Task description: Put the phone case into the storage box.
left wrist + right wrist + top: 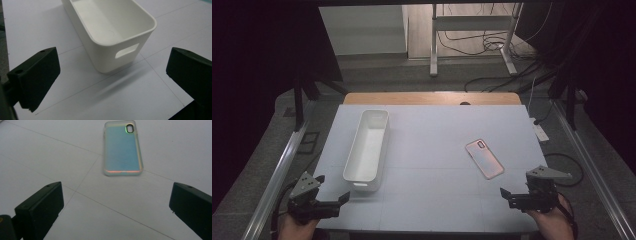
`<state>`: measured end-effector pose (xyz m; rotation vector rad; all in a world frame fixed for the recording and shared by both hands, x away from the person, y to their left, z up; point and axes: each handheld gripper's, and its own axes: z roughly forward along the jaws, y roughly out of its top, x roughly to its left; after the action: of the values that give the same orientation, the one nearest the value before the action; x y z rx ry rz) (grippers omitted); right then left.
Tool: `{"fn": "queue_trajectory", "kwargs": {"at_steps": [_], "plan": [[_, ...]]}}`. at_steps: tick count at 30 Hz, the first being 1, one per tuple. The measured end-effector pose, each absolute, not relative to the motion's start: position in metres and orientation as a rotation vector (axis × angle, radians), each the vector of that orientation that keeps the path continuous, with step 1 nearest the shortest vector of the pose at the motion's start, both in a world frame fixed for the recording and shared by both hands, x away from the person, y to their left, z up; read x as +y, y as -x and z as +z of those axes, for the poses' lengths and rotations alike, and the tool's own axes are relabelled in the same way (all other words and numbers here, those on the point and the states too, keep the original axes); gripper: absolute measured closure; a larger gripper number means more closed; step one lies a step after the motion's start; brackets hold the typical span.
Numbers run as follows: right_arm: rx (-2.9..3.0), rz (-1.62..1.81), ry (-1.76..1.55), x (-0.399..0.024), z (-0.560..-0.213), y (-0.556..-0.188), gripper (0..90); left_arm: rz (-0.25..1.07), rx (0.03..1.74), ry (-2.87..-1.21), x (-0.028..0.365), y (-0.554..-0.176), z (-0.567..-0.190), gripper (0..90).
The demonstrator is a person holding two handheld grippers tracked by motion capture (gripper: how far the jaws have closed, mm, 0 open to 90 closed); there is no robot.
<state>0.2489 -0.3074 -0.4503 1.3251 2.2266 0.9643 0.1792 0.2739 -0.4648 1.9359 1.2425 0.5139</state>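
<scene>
White tabletop (432,150): phone case (484,158) flat toward the right edge, bin (367,145) left. Both grippers, left (332,192) and right (514,194), gape empty at the near corners; right should straddle the case's long sides squarely.

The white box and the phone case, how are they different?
The white box is a deep open tub with tall walls and a handle slot; the phone case lies flat and thin. The white box is plain white and far bigger; the phone case shimmers pink and blue. Both rest on the table, untouched.
</scene>
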Motion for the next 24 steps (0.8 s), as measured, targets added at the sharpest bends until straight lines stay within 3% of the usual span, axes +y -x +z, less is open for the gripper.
{"fn": "queue_trajectory", "kwargs": {"at_steps": [24], "plan": [[2.246,0.946,-1.325,-0.3055,-0.4512,-0.2503,0.0,0.508,1.241,-1.932,0.2745,-0.1792,-0.465,0.2]]}}
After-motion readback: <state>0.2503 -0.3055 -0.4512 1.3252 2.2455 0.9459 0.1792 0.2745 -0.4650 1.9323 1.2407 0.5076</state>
